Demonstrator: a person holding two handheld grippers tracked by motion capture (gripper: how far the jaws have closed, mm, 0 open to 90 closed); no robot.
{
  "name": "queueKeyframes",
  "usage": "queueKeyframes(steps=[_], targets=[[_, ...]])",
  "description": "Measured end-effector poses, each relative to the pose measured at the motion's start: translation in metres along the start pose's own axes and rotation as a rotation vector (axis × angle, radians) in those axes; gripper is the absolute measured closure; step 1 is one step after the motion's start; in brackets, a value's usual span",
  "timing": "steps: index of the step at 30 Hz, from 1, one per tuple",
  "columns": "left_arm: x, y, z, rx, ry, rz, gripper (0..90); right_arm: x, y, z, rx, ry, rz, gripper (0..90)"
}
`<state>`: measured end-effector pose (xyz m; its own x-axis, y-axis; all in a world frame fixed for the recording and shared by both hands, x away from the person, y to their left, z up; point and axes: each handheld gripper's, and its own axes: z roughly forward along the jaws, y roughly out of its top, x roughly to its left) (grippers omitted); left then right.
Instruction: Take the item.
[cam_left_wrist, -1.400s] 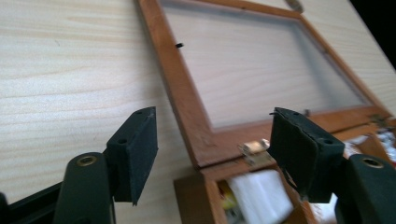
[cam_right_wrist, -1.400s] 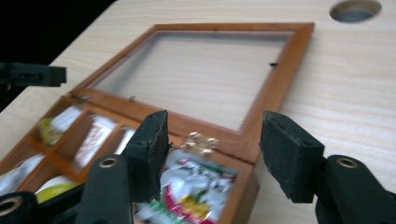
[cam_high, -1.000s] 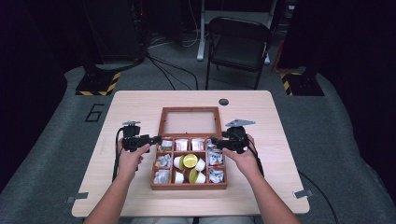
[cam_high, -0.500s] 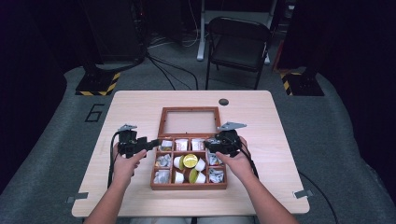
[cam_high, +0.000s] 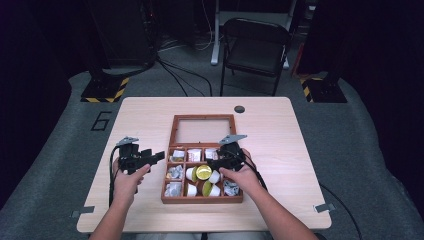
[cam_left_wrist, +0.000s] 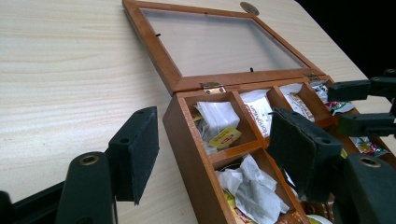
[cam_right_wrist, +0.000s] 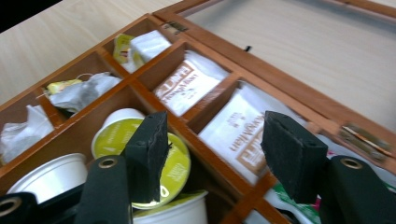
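We count one wooden box (cam_high: 202, 199) of nine compartments, two claws, one folding chair (cam_high: 256, 46), and one tabletop (cam_high: 290, 145).

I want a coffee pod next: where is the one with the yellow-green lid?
In the high view the yellow-green-lidded pod sits in the wooden box's middle compartment, among white pods; the right hand-held gripper hovers just beside it.

The worktop (cam_high: 280, 165) is bare wood to the left, right and front of the wooden box (cam_high: 202, 199), so a hand can slide there. The box's glass lid (cam_high: 203, 130) lies open flat behind it and blocks that side. Thin wooden walls split the box into small spaces, packed with tea bags (cam_right_wrist: 189, 84) and little cups (cam_high: 204, 172). A small round disc (cam_high: 239, 109) sits far back.
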<state>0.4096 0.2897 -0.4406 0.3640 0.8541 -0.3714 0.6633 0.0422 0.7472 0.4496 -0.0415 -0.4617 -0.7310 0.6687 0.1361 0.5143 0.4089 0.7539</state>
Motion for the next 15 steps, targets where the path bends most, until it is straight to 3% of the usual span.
queueKeyframes(steps=[8,13,15], targets=[[0.0,-0.002,-0.002,-0.005,0.012,0.003,33.0,0.021,-0.003,0.011,0.045,0.044,-0.066,37.5],[0.002,-0.001,-0.002,-0.006,0.009,-0.007,33.0,0.034,-0.008,0.01,0.073,0.039,-0.085,34.9],[0.002,0.0,-0.002,-0.006,0.01,-0.009,33.0,0.037,-0.008,0.009,0.07,0.031,-0.113,34.7]])
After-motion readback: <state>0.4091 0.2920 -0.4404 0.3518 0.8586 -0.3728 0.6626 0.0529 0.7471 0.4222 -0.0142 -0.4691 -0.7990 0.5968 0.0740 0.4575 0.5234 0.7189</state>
